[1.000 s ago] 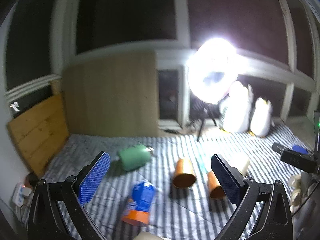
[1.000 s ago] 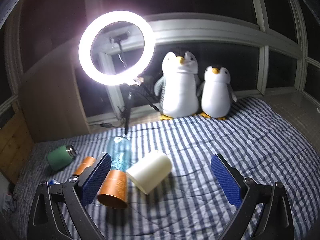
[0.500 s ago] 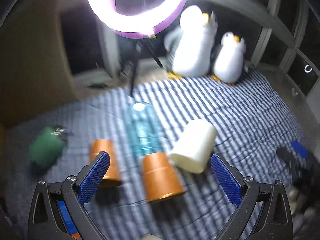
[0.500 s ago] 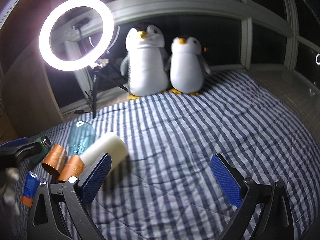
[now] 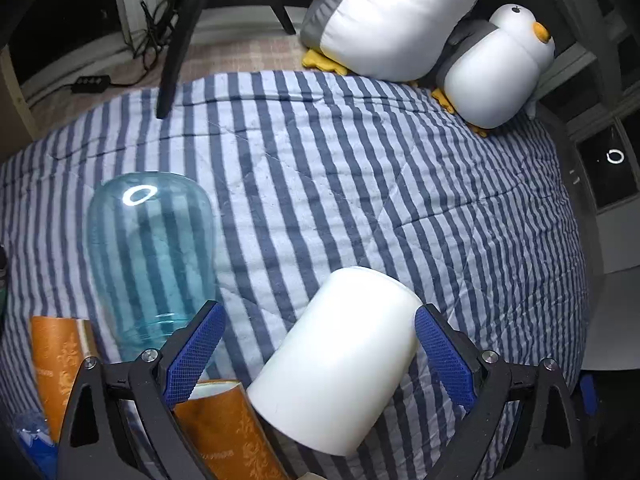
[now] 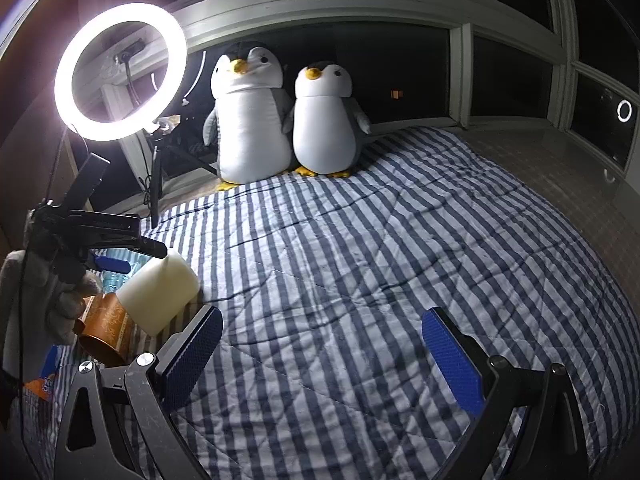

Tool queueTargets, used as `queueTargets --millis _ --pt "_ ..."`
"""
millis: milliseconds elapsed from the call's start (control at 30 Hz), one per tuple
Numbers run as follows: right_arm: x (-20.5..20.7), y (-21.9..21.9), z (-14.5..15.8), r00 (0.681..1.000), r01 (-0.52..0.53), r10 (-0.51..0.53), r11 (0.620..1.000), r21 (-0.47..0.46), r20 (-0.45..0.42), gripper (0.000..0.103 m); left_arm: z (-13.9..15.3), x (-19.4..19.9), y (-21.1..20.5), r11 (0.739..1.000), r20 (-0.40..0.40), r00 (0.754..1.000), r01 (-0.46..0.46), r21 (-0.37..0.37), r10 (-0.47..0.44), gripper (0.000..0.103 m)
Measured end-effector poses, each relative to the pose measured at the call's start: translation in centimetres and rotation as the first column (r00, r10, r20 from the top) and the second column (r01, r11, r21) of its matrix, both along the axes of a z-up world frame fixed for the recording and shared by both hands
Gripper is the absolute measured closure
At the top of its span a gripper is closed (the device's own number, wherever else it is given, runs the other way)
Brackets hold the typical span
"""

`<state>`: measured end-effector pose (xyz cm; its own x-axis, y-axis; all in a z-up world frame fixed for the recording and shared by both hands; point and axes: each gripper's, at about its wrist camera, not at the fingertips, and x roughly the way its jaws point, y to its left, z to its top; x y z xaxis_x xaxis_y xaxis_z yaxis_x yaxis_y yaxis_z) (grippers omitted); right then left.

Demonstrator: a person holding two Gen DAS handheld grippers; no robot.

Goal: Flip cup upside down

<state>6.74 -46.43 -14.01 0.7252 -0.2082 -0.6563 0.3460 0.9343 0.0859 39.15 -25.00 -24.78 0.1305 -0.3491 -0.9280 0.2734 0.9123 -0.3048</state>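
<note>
The left gripper point(image 5: 320, 350) has closed in on the white cup point(image 5: 334, 364), lying on its side low in frame between spread fingers. The right gripper point(image 6: 322, 354), also wide open, hangs over the striped bed point(image 6: 380, 260).

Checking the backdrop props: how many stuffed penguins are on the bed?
2: the bigger penguin sits at the far edge of the striped blanket, the smaller penguin right beside it, touching.
</note>
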Motion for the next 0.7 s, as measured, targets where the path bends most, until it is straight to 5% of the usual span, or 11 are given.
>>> queueTargets --millis 233,700 --pt "-0.3 -1.0 -0.1 1.000 0.016 -0.016 1.000 0.006 0.004 0.004 -1.4 -1.0 -2.0 0.996 -0.076 0.995 0.059 -0.065 -0.064 0.019" --pt "0.8 -1.2 -1.1 1.000 -0.021 0.022 0.994 0.106 -0.014 0.004 0.7 -7.8 -2.6 0.976 -0.090 0.982 0.148 -0.159 -0.164 0.021"
